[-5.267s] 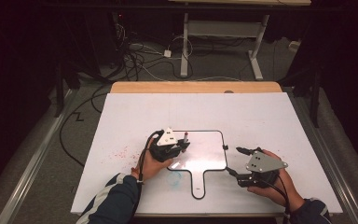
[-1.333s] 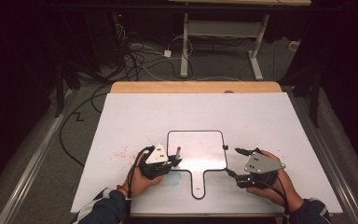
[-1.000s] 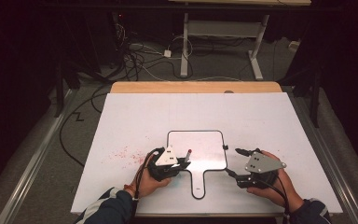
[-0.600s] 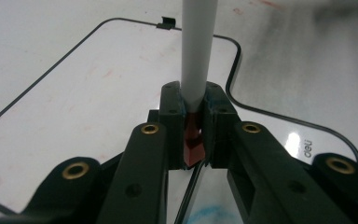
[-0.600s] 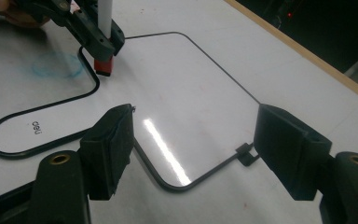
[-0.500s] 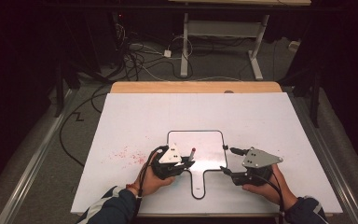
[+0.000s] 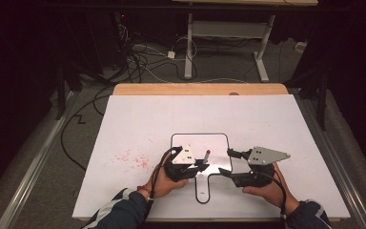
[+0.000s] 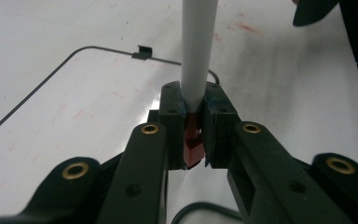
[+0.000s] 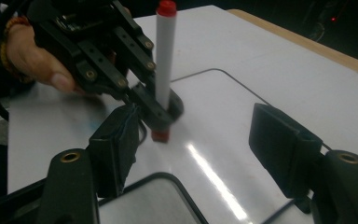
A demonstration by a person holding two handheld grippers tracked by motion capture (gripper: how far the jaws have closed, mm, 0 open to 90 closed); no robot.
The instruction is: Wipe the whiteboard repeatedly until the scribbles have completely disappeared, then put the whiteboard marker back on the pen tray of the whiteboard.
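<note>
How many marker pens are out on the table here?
1: a red-capped whiteboard marker, held upright in the left gripper over the small whiteboard. None seen elsewhere on the table.

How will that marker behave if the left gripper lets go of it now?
The marker stands upright, pinched low by the left gripper, so it would probably topple. Its round, smooth barrel suggests it would roll across the small whiteboard. It looks rigid and light, unlikely to bend.
</note>
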